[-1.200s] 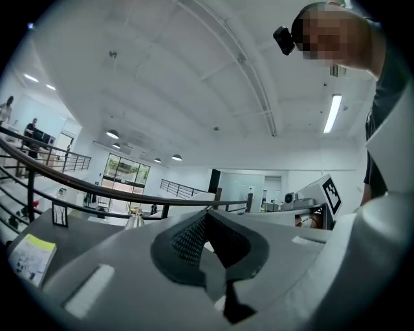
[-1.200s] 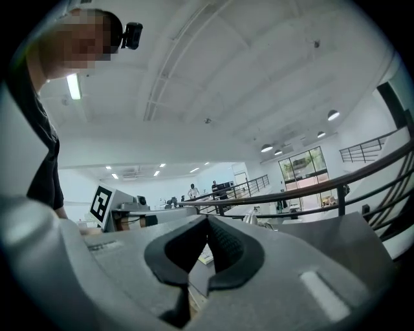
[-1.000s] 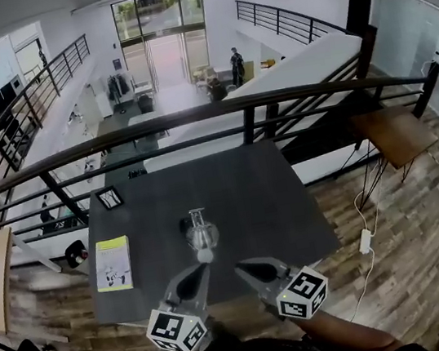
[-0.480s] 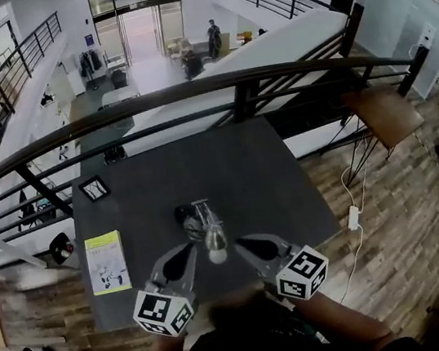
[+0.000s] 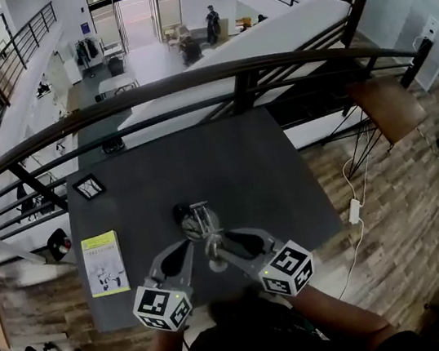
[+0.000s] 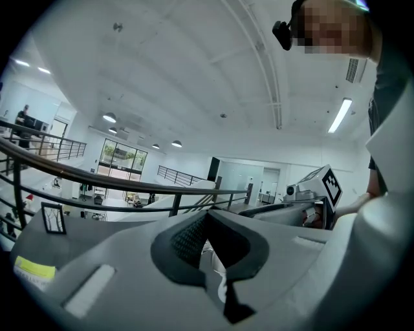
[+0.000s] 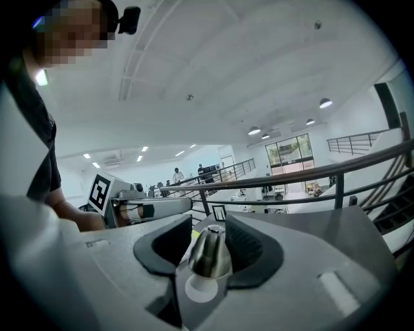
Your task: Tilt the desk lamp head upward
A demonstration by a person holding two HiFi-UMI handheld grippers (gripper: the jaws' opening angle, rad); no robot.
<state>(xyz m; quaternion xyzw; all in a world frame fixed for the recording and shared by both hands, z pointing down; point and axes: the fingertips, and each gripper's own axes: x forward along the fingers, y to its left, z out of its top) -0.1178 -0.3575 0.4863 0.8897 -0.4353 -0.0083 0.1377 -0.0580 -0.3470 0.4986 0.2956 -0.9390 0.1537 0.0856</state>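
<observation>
The lamp [image 5: 198, 219] stands on the table [image 5: 242, 159], near the middle of its front edge. Its base is toward the table's centre and its head [image 5: 214, 251] leans out toward the front edge.

The right gripper [image 5: 220, 243] reaches in over the table's front edge. Its jaws are opening, and the metal head [image 7: 208, 252] with its white bulb sits between them. There is a clear gap on one side and the other pad is just beside the head; I cannot tell if it touches.

The left gripper [image 5: 183, 250] hangs over the same front edge, just beside the head. Its jaws [image 6: 207, 216] are narrow, with the tips together.

A yellow book [image 5: 105, 263] lies at the table's left front. A small frame [image 5: 89, 186] lies at its left rear corner. A railing [image 5: 189, 84] runs behind the table's far edge.
</observation>
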